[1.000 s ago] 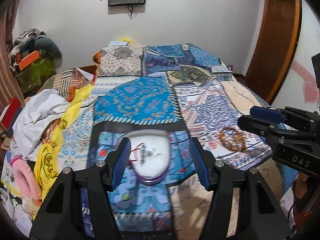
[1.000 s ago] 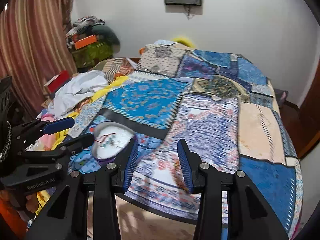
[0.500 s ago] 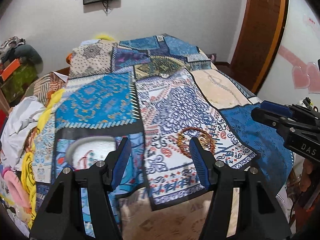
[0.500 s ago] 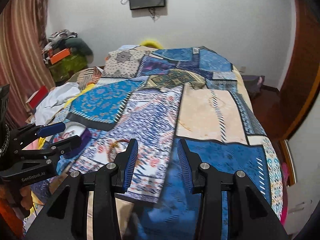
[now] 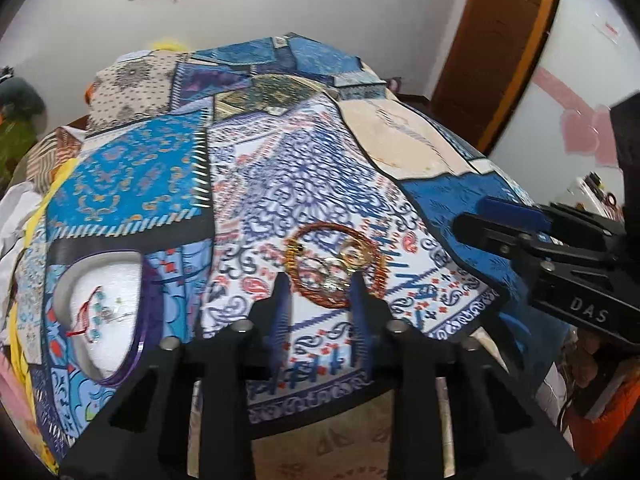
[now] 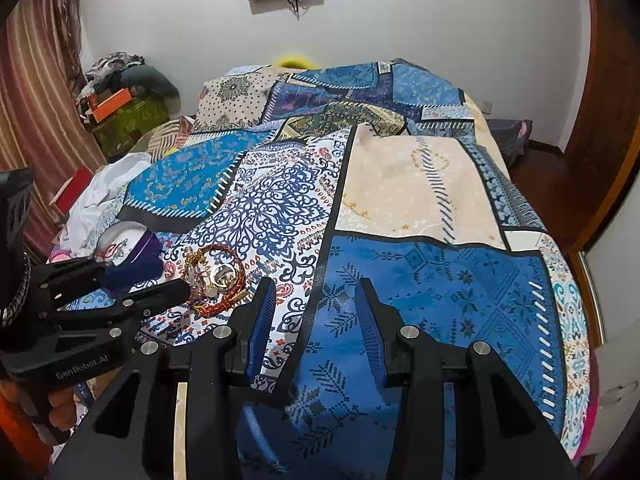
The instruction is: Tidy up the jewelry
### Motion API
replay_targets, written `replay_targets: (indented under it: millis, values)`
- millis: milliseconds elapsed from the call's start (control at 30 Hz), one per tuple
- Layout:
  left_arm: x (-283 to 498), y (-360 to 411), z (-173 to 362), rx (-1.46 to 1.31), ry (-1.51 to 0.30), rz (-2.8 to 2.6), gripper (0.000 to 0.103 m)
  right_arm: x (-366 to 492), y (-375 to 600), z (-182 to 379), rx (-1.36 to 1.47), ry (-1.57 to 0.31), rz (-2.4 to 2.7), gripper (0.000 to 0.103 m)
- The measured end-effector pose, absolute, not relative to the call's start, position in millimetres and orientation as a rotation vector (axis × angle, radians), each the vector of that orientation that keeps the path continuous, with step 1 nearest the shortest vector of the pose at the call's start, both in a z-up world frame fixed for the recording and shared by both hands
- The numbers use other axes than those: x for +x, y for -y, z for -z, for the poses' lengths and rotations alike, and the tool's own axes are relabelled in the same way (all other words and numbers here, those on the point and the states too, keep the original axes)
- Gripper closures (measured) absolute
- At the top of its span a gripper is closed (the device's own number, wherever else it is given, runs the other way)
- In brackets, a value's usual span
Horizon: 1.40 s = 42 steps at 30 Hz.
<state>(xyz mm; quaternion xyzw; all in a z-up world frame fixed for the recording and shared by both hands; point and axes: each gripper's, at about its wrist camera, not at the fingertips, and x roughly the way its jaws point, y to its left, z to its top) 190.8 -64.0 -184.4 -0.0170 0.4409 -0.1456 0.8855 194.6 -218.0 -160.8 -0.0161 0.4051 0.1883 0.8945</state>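
Both feeds gave me even, fairly bright indoor light, soft enough that the bedspread (image 6: pixel 400 184) carried hardly any shadow. The white wall (image 6: pixel 400 12) behind looked flat and slightly grey, without glare. Fisheye bending was strong: the bed bulged like a dome and black vignette filled the corners. In my left wrist view motion blur smeared the white dish (image 5: pixel 106 300) and the near fabric, and the jewelry pile (image 5: pixel 334 266) read soft. My right wrist view was sharper, with a small bright glint on the metal in the pile (image 6: pixel 218 276).
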Motion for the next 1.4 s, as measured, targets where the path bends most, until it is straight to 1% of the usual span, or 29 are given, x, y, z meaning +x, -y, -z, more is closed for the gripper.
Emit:
replay_targets:
  millis: [67,367,433,700,967,1133,1267,1333,1400]
  values:
    - [192,68,187,-0.029,-0.922,0.314,0.082,195,217,162,-0.032,-0.844,-0.397,0.066]
    - [198,66,191,-0.064,-0.923,0.312,0.083,198,211,171,-0.034,-0.872,-0.425,0.066]
    - [198,68,191,-0.059,-0.919,0.315,0.092,198,209,172,-0.035,-0.876,-0.427,0.066]
    - [193,65,183,-0.068,-0.878,0.307,0.092,195,204,171,-0.035,-0.883,-0.442,0.066]
    - [179,36,164,-0.092,-0.821,0.26,0.092,194,184,175,-0.045,-0.905,-0.491,0.066]
    - [175,19,167,-0.108,-0.829,0.227,0.092,197,167,183,-0.059,-0.925,-0.528,0.066]
    - [173,12,171,-0.122,-0.836,0.216,0.092,200,160,187,-0.086,-0.906,-0.511,0.066]
    - [172,11,173,-0.125,-0.836,0.215,0.092,198,158,189,-0.111,-0.895,-0.5,0.068]
    - [172,10,173,-0.13,-0.835,0.216,0.092,197,156,190,-0.135,-0.887,-0.491,0.08]
